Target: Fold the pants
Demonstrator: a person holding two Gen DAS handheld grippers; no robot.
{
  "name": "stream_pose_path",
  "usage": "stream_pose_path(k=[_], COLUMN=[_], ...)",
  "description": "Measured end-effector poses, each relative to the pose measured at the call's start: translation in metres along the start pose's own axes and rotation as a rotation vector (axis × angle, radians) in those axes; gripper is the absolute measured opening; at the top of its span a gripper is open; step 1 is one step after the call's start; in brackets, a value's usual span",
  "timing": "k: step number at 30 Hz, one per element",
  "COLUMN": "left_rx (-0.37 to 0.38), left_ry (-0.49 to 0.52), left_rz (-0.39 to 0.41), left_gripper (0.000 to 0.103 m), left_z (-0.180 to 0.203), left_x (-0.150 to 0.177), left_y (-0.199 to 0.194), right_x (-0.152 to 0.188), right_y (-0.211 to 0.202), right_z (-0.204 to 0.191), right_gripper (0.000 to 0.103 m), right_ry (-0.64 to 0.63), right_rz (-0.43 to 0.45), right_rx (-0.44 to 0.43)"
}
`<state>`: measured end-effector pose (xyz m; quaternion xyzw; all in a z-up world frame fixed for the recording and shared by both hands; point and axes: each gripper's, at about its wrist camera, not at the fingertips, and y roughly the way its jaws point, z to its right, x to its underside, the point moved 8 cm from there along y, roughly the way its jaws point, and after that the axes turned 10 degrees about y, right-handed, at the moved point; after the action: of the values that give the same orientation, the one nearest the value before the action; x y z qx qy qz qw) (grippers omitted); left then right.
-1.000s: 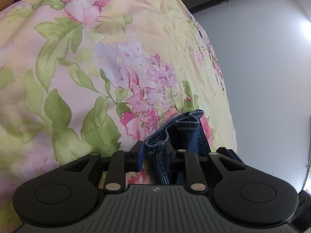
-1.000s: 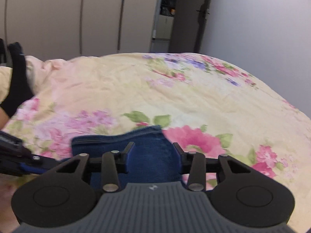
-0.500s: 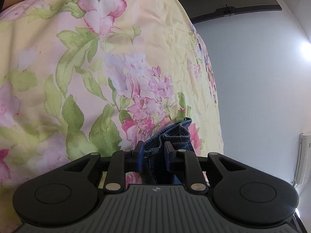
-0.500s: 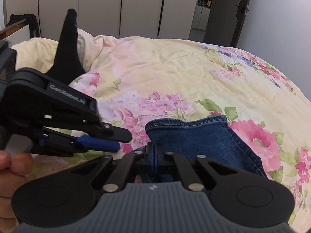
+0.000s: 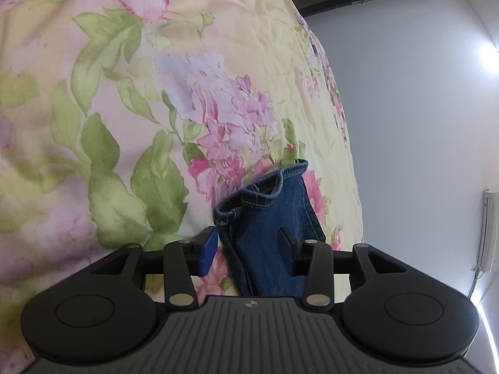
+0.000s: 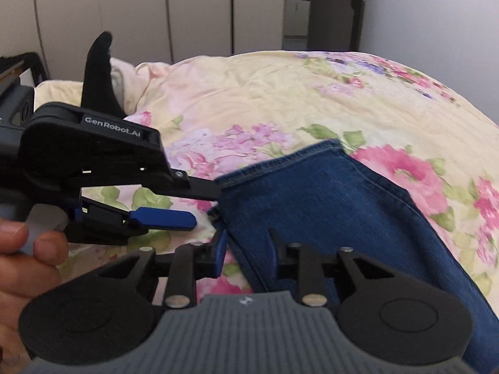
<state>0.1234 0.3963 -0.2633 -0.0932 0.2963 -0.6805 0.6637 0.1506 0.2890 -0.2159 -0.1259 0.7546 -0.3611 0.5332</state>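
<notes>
The blue denim pants (image 6: 336, 205) lie on the floral bedspread (image 6: 280, 93), a leg hem end nearest me. In the left wrist view the hem (image 5: 265, 215) sits between the spread jaws of my left gripper (image 5: 248, 244), which is open around it. My left gripper also shows in the right wrist view (image 6: 205, 205), jaws apart at the hem's left edge. My right gripper (image 6: 246, 244) is open, its jaws apart around the hem's near edge.
The bedspread (image 5: 156, 109) fills the area around the pants. A black sock-like item (image 6: 98, 71) stands at the back left. Closet doors (image 6: 156, 15) and a grey wall (image 5: 405, 109) lie beyond the bed. A hand (image 6: 18, 261) holds the left gripper.
Both grippers have opened and let go of the hem; half a second ago each was shut on the denim. The hem now lies lower on the bedspread.
</notes>
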Motion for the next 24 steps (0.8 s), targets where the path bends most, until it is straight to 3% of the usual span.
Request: stream_pose_path(k=[3,6,11,15,20,22,24], left_rx=[0.005,-0.022,-0.026,-0.002,-0.028,-0.034,-0.042], left_ry=[0.019,0.064,0.067,0.056,0.000,0.029,0.059], left_rz=[-0.046,-0.064,-0.045,-0.018,0.017,0.011,0.018], left_gripper=[0.060,0.060,0.061,0.059,0.043,0.016,0.016], left_z=[0.005,0.008,0.010,0.016,0.012,0.015,0.018], left_x=[0.008,0.012,0.015,0.011,0.007,0.007,0.007], left_y=[0.017,0.029,0.038,0.045,0.051,0.056,0.056], right_x=[0.022,0.051,0.090,0.103,0.098,0.109,0.115], right_y=[-0.035,-0.058,-0.075,-0.077,-0.083,-0.073,-0.063], right_z=[0.047,0.081,0.097,0.102,0.114,0.124,0.121], right_gripper=[0.023,0.023,0.023,0.023,0.022,0.021,0.021], right_ry=[0.144,0.274,0.325,0.372,0.429,0.463,0.408], right_rz=[0.048,0.074,0.098,0.131,0.186,0.138,0.118], right_rx=[0.097,0.157,0.205,0.212,0.259,0.307,0.342])
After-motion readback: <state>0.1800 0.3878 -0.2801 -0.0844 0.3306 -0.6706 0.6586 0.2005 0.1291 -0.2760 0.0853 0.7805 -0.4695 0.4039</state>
